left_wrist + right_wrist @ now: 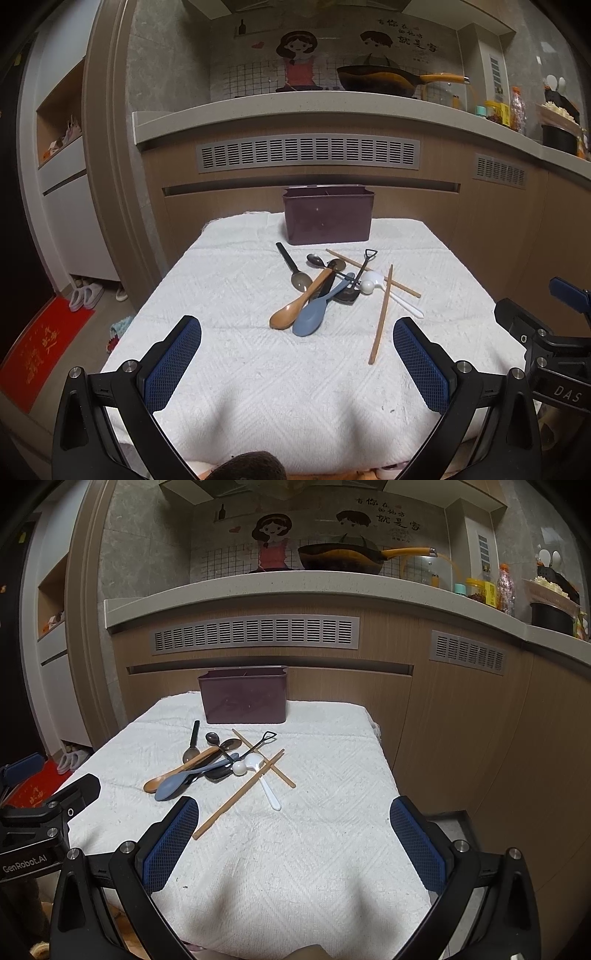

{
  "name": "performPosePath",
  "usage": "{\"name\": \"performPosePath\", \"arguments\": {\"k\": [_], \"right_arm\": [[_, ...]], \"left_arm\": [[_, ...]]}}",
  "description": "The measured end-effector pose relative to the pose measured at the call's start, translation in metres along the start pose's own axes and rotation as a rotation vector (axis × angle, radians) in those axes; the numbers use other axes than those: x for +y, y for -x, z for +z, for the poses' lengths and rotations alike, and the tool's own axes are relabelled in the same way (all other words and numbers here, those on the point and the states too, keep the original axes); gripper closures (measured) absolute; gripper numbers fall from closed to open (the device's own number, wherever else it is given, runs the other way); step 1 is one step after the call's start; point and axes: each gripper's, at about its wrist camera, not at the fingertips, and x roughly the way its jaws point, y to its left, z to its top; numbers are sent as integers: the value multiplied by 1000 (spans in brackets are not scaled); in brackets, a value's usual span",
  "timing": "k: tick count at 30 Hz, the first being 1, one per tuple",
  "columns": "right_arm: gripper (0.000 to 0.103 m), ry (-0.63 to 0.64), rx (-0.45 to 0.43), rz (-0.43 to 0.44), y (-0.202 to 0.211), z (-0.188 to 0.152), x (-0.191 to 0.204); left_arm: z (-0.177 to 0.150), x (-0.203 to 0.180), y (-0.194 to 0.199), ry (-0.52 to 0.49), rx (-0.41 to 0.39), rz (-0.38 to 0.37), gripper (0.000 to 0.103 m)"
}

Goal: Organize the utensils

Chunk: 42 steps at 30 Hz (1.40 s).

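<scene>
On white towel (pixel 229 295), heaped utensils (pixel 325 291)

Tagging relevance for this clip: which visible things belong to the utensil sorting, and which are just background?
Belongs to the job:
purple bin
wooden spoon
blue spoon
white spoon
chopsticks
black-handled spoon

Just lying about:
wok
slippers
red mat

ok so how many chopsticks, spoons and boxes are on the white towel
chopsticks: 2
spoons: 7, as far as the overlap lets me tell
box: 1
total: 10
</scene>
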Motion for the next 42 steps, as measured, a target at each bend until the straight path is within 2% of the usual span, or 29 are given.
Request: {"name": "performPosePath", "arguments": {"k": [42], "right_arm": [[0,-3,-30,13,11,4,-1]], "left_arm": [[1,-9,9,-24,-7,-5,0]]}}
